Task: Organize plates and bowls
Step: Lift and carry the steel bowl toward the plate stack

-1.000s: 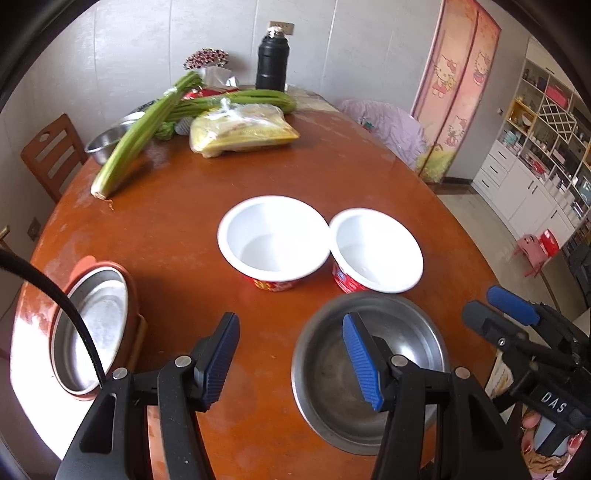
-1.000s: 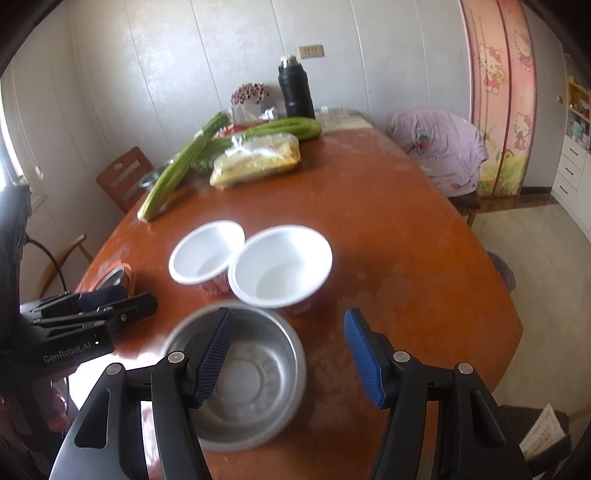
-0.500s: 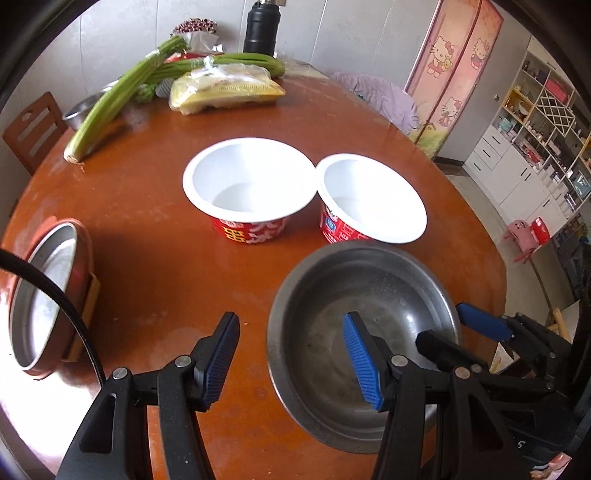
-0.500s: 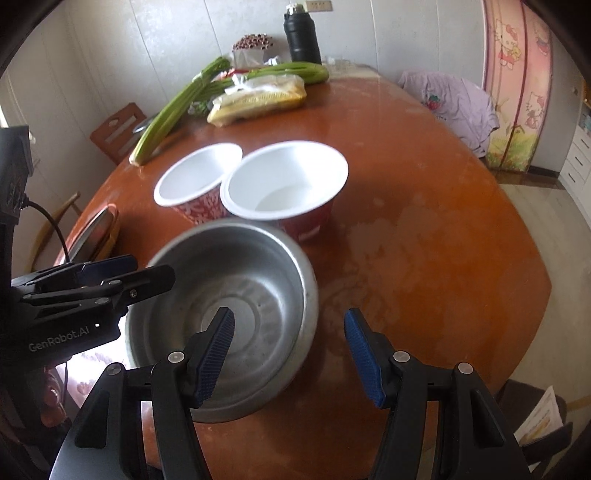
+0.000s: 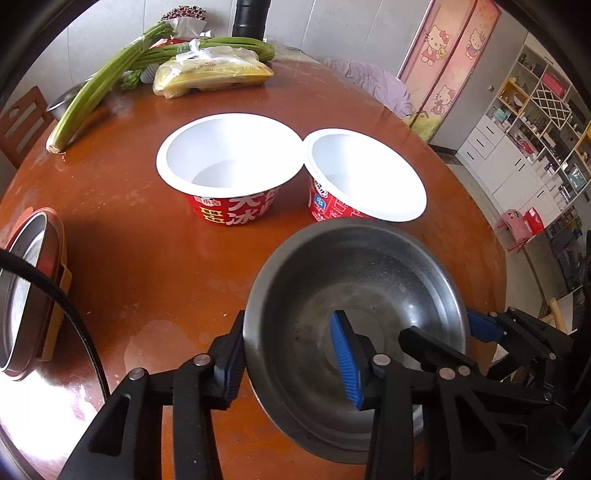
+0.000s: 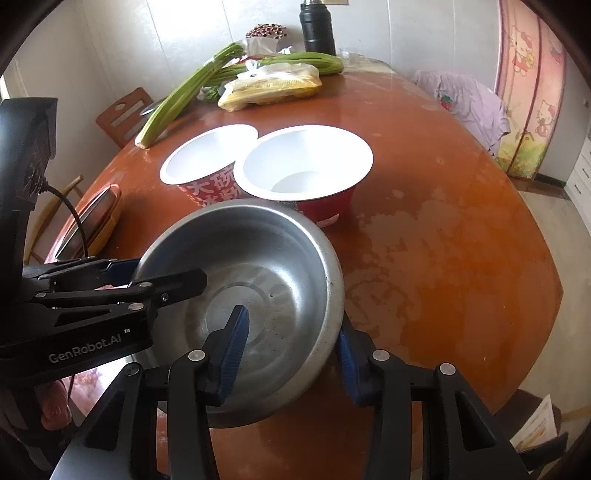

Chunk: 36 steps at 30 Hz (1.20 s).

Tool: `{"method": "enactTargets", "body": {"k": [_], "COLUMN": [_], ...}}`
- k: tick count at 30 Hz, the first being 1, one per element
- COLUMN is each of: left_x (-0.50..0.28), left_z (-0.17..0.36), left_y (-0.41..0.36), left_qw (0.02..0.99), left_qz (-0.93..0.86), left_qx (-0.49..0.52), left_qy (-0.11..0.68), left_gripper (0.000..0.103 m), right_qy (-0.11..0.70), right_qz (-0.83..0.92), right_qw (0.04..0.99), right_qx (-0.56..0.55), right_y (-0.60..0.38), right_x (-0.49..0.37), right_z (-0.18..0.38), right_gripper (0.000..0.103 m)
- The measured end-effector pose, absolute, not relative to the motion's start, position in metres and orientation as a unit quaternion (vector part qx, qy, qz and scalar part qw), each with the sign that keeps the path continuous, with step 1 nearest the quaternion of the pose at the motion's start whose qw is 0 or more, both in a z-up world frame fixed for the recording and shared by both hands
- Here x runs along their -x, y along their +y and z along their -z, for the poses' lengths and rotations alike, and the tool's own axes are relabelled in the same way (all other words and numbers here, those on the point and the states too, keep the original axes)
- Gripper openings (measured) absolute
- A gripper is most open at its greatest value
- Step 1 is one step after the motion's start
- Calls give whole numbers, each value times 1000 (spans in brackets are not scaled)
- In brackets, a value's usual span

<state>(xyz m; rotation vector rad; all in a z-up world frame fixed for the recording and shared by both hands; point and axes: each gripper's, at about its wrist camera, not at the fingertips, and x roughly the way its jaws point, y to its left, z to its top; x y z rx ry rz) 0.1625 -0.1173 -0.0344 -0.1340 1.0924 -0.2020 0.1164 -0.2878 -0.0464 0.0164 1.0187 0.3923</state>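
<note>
Celery stalks [image 5: 99,88], bagged noodles [image 5: 210,74] and black flask [image 6: 317,27] at table's [image 6: 443,221] far end.

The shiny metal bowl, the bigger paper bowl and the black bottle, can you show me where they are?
metal bowl [image 6: 258,258]: right wrist view, inner wall.
bigger paper bowl [image 5: 229,155]: left wrist view, white inside.
black bottle [image 6: 317,27]: right wrist view, body.

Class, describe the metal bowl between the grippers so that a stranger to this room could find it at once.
Start at the round reddish-brown table and come to its near edge, in front of two white-lined red paper bowls. There sits the steel bowl, with the left gripper and right gripper each straddling its rim. It alone is bare grey metal, wider and shallower than the paper ones.
</note>
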Motion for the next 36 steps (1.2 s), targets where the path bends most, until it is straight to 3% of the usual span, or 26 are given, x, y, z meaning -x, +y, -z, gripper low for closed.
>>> {"method": "enactTargets", "body": {"k": [19, 36], "left_x": [-135, -118], "left_z": [8, 22], "left_y": [-81, -46], "left_qw": [862, 859], "left_qz": [71, 47], "left_qx": [80, 95], "left_qy": [495, 501], "left_gripper": [42, 42], "right_qy": [461, 470], "right_qz": [-222, -245], "right_qw": [859, 848], "right_qx": [2, 28], "right_y": [-260, -215], "right_x": [-97, -88], "right_z": [19, 29], "right_gripper": [48, 49]}}
